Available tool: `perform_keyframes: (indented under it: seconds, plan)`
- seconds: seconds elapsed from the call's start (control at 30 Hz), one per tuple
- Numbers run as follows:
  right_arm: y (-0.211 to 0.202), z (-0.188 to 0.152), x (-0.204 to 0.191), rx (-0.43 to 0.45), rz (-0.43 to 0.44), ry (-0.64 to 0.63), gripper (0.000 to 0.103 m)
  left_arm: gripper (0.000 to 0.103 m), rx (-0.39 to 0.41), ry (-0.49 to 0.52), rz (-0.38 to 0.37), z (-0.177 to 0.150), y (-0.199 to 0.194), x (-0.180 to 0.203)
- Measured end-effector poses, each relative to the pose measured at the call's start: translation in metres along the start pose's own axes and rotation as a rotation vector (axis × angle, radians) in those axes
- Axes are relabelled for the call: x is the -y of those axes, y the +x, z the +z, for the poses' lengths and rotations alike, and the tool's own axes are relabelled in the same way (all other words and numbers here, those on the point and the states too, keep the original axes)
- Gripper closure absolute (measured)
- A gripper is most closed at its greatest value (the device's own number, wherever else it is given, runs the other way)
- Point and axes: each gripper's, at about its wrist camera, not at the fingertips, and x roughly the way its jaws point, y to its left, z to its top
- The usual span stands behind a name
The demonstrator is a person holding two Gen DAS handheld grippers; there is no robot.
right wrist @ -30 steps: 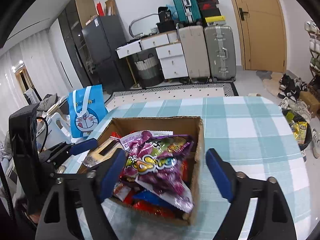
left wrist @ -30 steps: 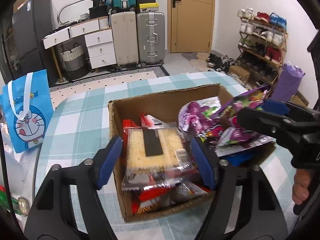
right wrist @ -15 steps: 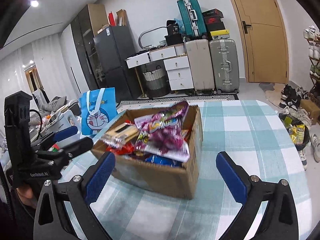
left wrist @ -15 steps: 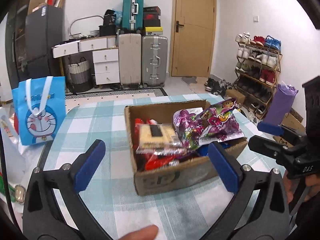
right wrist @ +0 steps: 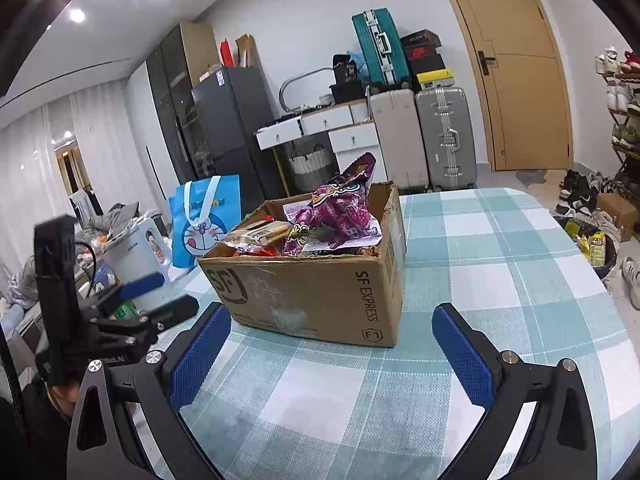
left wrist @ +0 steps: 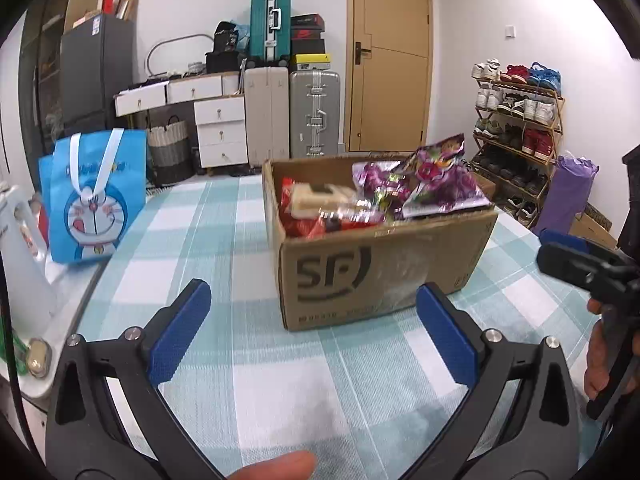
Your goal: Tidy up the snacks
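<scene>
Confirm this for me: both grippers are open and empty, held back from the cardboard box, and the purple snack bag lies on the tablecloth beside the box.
Wrong on one point: the purple snack bag sits in the cardboard box, on top of the other snacks, as the right wrist view shows. The left gripper and right gripper are open, empty and held back.

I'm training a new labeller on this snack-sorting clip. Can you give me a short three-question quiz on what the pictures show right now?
1. True or false: the left hand-held gripper is shut on a snack bag.
2. Where do the purple snack bags lie? A) on the tablecloth B) on top of the pile in the cardboard box C) in the blue cartoon bag
3. Fill in: the box stands on a table with a ____ cloth.

Key: 1. False; both hand-held grippers, the right too, are open and empty, short of the box. 2. B. 3. Checked (teal and white).
</scene>
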Motion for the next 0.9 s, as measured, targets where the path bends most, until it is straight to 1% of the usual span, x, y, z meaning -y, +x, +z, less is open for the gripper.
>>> perform_keyframes:
  seconds: [0.2,0.33,0.5,0.6,0.77,0.9]
  plan:
    - [-0.005,-0.007,-0.001,0.028,0.003,-0.014,0.001,0.001,0.024,-0.044,0.015,-0.018,-0.002,-0.006]
    - [-0.002,-0.01,-0.006,0.03,-0.011,-0.046,0.001,0.001,0.039,-0.055,0.01,-0.02,-0.003,-0.009]
    - [-0.002,-0.014,-0.009,0.03,0.0,-0.065,0.001,0.001,0.049,-0.05,0.012,-0.017,-0.004,-0.009]
    - [-0.002,-0.014,-0.007,0.032,0.006,-0.057,0.001,0.001,0.04,-0.041,-0.006,-0.016,-0.003,-0.007]
    - [-0.002,-0.014,-0.003,0.031,-0.027,-0.033,0.001,0.001,0.024,-0.026,-0.012,-0.016,0.001,-0.003]
    - [-0.001,-0.014,-0.009,0.025,-0.037,-0.065,0.001,0.001,0.019,-0.031,-0.012,-0.016,0.002,-0.003]
